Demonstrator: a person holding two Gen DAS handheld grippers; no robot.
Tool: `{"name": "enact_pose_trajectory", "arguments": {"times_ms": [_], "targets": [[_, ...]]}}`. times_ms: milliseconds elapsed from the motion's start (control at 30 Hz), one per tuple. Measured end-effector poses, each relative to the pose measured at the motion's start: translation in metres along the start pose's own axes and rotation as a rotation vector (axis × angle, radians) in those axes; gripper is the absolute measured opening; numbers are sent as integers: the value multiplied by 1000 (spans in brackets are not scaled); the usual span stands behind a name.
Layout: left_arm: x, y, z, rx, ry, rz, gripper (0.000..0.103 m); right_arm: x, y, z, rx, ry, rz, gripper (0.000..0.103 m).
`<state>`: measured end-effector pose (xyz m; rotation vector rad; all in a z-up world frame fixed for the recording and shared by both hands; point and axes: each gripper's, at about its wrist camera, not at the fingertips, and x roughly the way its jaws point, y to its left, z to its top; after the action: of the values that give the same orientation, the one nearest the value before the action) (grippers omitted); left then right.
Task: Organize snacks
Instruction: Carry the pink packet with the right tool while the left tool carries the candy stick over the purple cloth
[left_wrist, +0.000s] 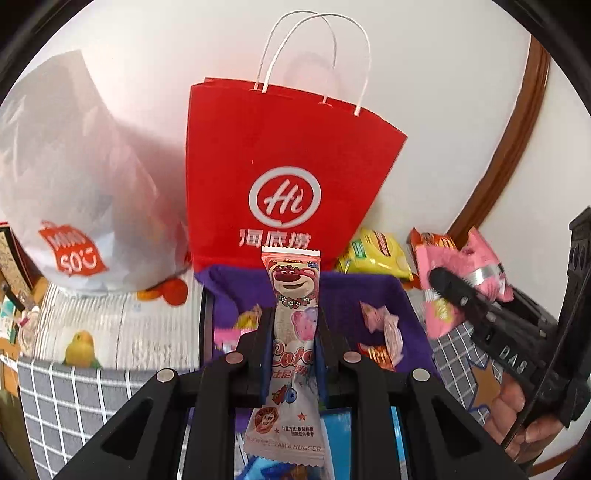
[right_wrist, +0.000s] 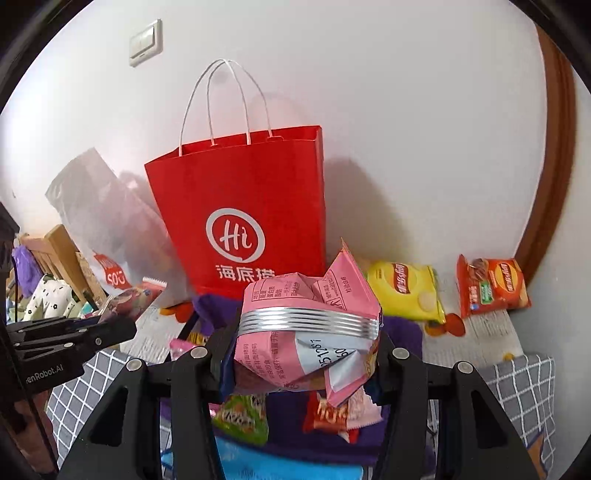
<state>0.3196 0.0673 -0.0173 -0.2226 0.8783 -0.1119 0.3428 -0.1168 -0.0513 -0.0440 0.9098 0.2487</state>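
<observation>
Left wrist view: left gripper (left_wrist: 291, 332) clamps a bear bar (left_wrist: 291, 332), right gripper (right_wrist: 306, 350) clamps a pink pack (right_wrist: 306, 332); 2 chip bags (right_wrist: 406, 291) at 2 o'clock remain unsorted, I judge

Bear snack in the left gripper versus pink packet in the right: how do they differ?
The bear snack is a slim, flat stick pack standing upright between the left gripper fingers; the pink packet is wider, puffy and crumpled, lying crosswise in the right gripper. The bear snack shows a cartoon bear front; the pink packet shows its printed back and a silver seal band. Both are held above the purple bin.
</observation>
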Motion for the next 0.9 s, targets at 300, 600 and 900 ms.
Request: {"name": "enact_pose_trajectory", "arguments": {"times_ms": [300, 600, 900], "targets": [[44, 8, 8, -11, 24, -32, 18, 38, -16, -9, 9, 68, 8, 52], [69, 42, 7, -99, 99, -27, 18, 64, -46, -20, 34, 156, -24, 52], [75, 42, 5, -87, 108, -21, 18, 74, -50, -25, 31, 185, -37, 53]]}}
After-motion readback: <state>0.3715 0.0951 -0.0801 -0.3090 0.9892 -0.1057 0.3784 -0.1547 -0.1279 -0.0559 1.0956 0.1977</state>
